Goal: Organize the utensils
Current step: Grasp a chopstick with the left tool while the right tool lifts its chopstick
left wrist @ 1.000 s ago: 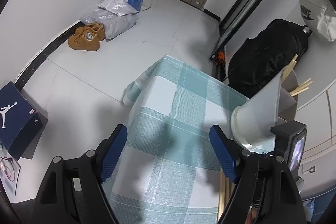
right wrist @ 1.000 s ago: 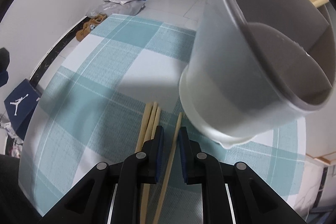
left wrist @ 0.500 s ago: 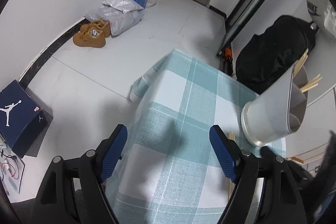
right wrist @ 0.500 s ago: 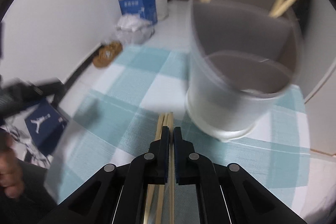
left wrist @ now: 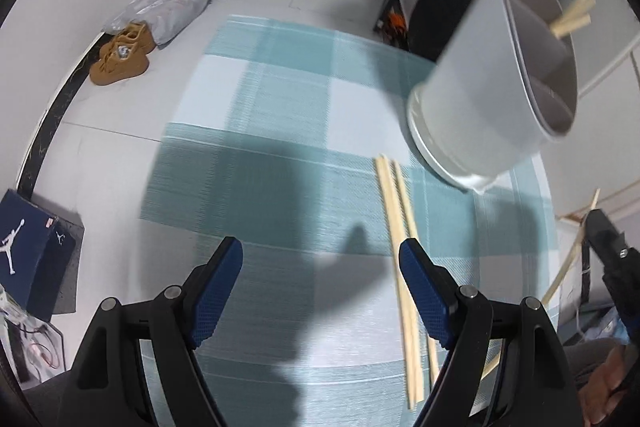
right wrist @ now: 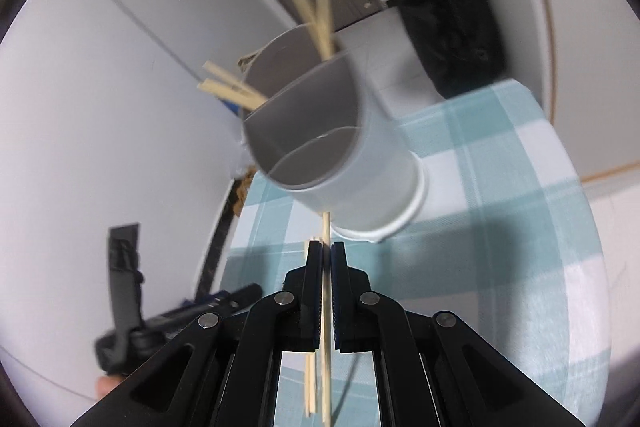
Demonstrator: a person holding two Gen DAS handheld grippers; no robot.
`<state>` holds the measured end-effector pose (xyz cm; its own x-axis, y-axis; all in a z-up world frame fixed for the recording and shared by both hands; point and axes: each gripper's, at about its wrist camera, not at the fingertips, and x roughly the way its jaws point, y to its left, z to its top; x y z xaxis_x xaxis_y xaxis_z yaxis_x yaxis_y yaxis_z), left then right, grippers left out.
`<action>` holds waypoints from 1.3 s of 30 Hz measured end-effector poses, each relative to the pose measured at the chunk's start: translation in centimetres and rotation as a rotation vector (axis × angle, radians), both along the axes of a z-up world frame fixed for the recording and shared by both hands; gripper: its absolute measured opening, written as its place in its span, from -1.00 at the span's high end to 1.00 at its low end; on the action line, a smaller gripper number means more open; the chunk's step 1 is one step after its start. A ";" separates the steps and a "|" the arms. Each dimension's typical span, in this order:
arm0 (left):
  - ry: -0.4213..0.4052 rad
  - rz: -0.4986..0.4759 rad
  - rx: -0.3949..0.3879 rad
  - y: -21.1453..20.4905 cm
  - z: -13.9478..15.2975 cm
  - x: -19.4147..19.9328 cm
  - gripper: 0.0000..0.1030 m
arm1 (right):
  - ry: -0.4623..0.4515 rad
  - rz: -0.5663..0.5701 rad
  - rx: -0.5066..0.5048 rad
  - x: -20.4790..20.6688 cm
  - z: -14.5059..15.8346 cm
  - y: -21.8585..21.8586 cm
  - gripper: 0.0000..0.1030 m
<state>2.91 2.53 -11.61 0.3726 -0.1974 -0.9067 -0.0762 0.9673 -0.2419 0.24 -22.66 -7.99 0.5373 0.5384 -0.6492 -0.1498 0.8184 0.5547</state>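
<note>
Right gripper (right wrist: 327, 251) is clamped on one chopstick (right wrist: 326, 227); its tip pokes out just ahead of the pads, near the base of the holder (right wrist: 360, 163). Left gripper (left wrist: 320, 263) hangs wide and empty over the tablecloth (left wrist: 280, 99).

Remaining chopsticks (left wrist: 396, 211) lie on the cloth just beside the holder's base, running under the left gripper's right finger. The holder is a divided cup, with sticks already standing in its far compartments.

Handling guess: the stick is light, stiff, thin and smooth, so it probably pivots or slips in a flat-pad pinch. Best held near mid-length, square to the pads. The holder looks light too, so a nudge could tip it.

View differences: the right wrist view shows the grip itself and the near compartment, which looks empty. The left wrist view shows the loose pair on the cloth and the right gripper at the frame edge with the held stick trailing behind it, so it is gripped toward the front end. Both views are motion-blurred.
</note>
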 end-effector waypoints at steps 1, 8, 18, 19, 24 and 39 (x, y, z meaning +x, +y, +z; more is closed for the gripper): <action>0.005 -0.006 0.006 -0.3 -0.1 0.1 -0.49 | 0.004 -0.011 0.016 -0.1 0.0 -0.7 0.94; 0.055 -0.011 0.077 -1.6 -1.4 0.3 -0.49 | -0.048 -0.065 0.073 -1.1 1.0 -3.5 0.94; 0.051 0.000 0.176 -2.9 -1.7 0.2 -0.50 | -0.115 -0.095 0.059 -2.0 2.0 -5.6 0.94; 0.050 0.006 0.177 -2.8 -1.6 0.2 -0.50 | -0.120 -0.099 0.059 -2.1 2.2 -5.8 0.94; 0.057 0.041 0.219 -2.7 -1.8 0.7 -0.49 | -0.124 -0.111 0.058 -2.3 2.5 -6.3 0.94; 0.017 0.000 0.310 -4.2 -1.8 2.4 -0.50 | -0.128 -0.132 0.078 -2.5 2.7 -7.5 0.94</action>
<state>5.30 -1.63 -13.44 0.3570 0.0891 -0.9299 -0.0774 0.9948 0.0656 -2.28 -30.14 -5.31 0.6822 0.5036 -0.5300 -0.1174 0.7910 0.6004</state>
